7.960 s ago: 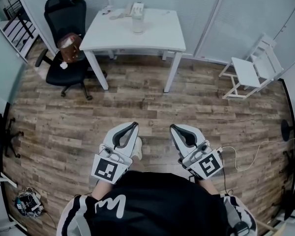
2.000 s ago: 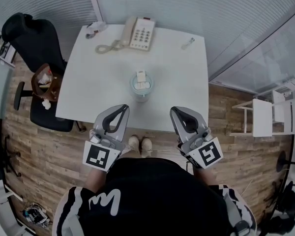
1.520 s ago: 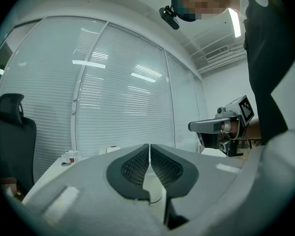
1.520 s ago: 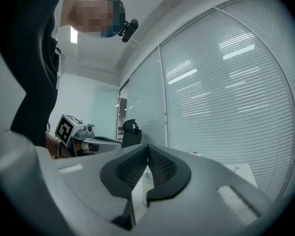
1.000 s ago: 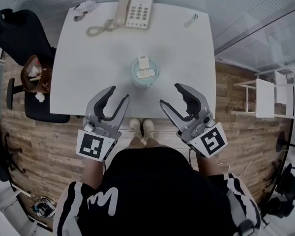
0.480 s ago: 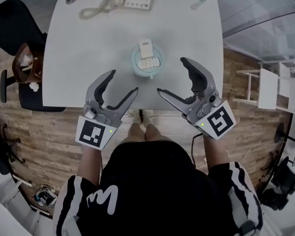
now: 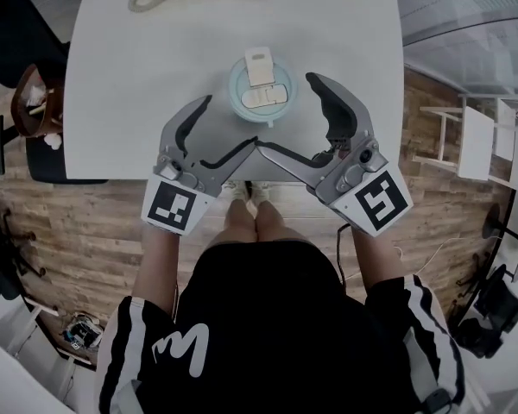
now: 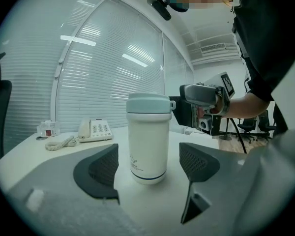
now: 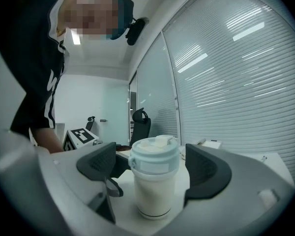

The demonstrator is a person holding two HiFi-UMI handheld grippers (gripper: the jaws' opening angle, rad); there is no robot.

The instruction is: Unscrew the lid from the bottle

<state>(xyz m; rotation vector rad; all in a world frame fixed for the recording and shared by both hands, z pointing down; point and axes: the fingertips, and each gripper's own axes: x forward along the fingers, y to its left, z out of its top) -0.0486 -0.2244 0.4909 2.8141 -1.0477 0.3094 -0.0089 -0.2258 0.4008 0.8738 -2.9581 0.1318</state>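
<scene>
My left gripper [image 7: 230,124] and right gripper [image 7: 285,112] have just been opening wide and hold nothing. The bottle [image 8: 146,146] stands just ahead between their jaws, untouched. It looks hard, smooth and slippery, so I'd use 1 on the body and 1 on the lid [image 9: 154,162].

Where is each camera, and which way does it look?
Head view: on the person's head, looking steeply down at the table, bottle, left gripper, right gripper and legs.
Left gripper view: on the left gripper, looking along its jaws, just opened wider, at the untouched bottle ahead; right gripper behind.
Right gripper view: on the right gripper, jaws likewise just opened wider, facing the bottle's other side; left gripper behind.
Shared: both gripper views see the bottle.
</scene>
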